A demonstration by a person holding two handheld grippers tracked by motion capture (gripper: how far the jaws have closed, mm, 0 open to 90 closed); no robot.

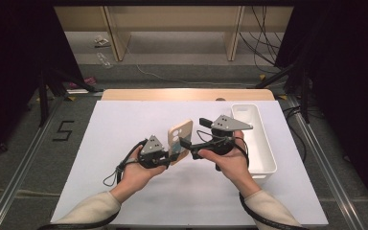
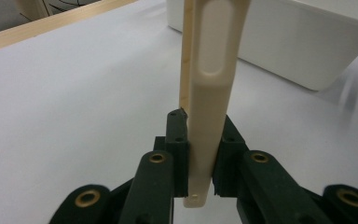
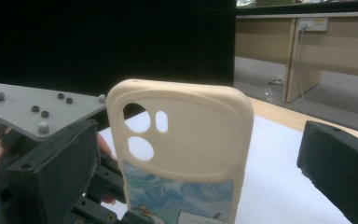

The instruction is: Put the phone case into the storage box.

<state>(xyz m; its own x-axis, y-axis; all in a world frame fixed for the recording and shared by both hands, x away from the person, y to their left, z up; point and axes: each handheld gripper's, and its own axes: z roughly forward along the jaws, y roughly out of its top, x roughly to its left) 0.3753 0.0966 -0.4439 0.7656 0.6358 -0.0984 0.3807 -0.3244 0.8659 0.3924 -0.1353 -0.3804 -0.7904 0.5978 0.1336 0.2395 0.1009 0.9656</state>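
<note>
left gripper [image 2: 200, 158]: clamping the lower end of the phone case [image 2: 212, 93] edge-on between both black jaws, holding it upright above the white table [image 2: 74, 102].
phone case: standing cream and rubbery between the 2 grippers in the high view [image 1: 181, 139]; camera cut-outs sitting at the top and a printed picture showing lower down in the right gripper view [image 3: 182, 140].
right gripper [image 1: 188, 144]: facing the case with jaws standing wide, 1 black jaw showing at each side of the case in its own view, neither pad pressing on it.
white bin [image 1: 256, 139]: lying just right of the hands, open side up.
step in hand: seemingly passing the case from left to right.
doing it well: closing the right jaws squarely on a free edge, clear of the left jaws, before the left is letting go; keeping the case upright, since soft rubber is likely bending under a skewed pinch.
</note>
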